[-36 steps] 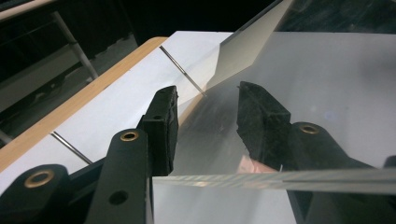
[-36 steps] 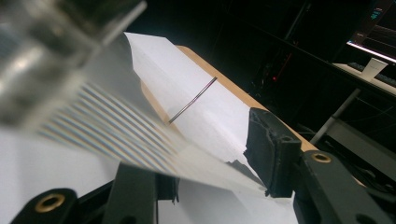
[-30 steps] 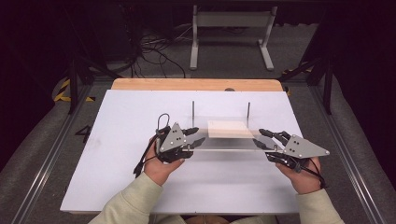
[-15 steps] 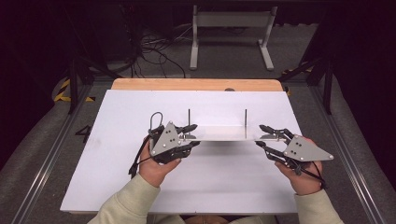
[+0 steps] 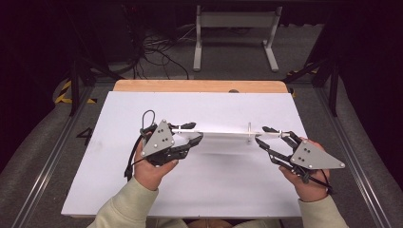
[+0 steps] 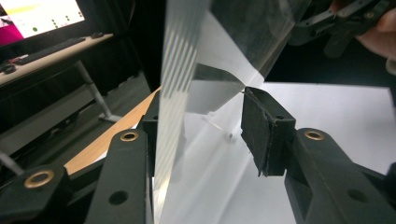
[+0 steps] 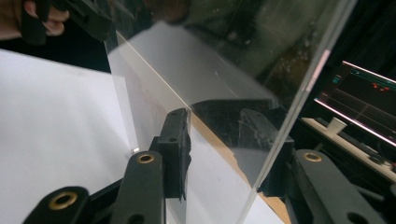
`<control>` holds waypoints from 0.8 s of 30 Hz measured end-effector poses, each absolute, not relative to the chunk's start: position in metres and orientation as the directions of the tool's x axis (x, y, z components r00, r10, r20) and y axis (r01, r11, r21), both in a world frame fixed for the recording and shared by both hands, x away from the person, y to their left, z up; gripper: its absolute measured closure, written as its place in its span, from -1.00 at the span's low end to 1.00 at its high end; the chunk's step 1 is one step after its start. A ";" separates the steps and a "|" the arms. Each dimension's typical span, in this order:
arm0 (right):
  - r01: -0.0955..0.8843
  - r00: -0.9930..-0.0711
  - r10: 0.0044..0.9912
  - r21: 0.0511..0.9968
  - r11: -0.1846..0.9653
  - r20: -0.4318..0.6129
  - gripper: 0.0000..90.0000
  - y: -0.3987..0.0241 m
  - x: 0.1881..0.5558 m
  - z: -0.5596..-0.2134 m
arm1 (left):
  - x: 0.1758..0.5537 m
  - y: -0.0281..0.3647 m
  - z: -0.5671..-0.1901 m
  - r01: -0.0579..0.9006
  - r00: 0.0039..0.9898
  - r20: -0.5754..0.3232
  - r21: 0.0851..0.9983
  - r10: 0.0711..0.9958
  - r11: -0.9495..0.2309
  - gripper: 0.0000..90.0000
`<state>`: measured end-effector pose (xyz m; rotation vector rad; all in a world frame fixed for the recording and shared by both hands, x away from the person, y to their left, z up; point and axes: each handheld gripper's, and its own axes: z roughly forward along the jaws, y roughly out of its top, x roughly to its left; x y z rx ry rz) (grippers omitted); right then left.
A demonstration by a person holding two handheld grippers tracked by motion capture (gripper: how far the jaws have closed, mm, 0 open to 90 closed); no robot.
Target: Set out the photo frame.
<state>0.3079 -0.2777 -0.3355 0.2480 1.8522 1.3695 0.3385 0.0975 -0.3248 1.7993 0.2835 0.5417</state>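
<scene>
Nearest in the high view are two pale-sleeved forearms, each hand carrying a black gripper topped by a grey three-cornered plate. The left gripper [image 5: 189, 133] and the right gripper [image 5: 264, 135] hold between them a clear acrylic box [image 5: 223, 135], one at each end, lifted off the table. It is see-through, open-sided and thin-walled, its edges catching light as pale lines; from above it reads as a long, narrow, faint strip with small upright edges.

In the left gripper view its striped clear wall [image 6: 180, 93] runs between the jaws, which sit on either side of the box's end. In the right gripper view the jaws likewise straddle the clear panels [image 7: 224, 84], the left pad against a wall; these jaws have just been closing on it. Both grippers are clamped on the box.

Below lies a white board [image 5: 119, 185], well lit, on a table with a wooden far edge [image 5: 199, 86]. Beyond that, the dark floor carries tangled cables [image 5: 157, 50] and a white metal stand [image 5: 233, 28].
</scene>
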 end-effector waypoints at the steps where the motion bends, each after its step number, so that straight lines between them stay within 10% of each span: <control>1: -0.288 -0.675 0.579 0.885 0.365 -0.458 0.35 -0.277 0.307 -0.332 | 0.337 0.099 -0.323 -0.084 0.863 0.215 0.953 0.456 -0.291 0.28; 24: -0.193 -0.792 0.538 0.954 0.228 -0.289 0.36 -0.258 0.296 -0.309 | 0.301 0.132 -0.288 -0.084 0.872 0.149 0.984 0.466 -0.156 0.40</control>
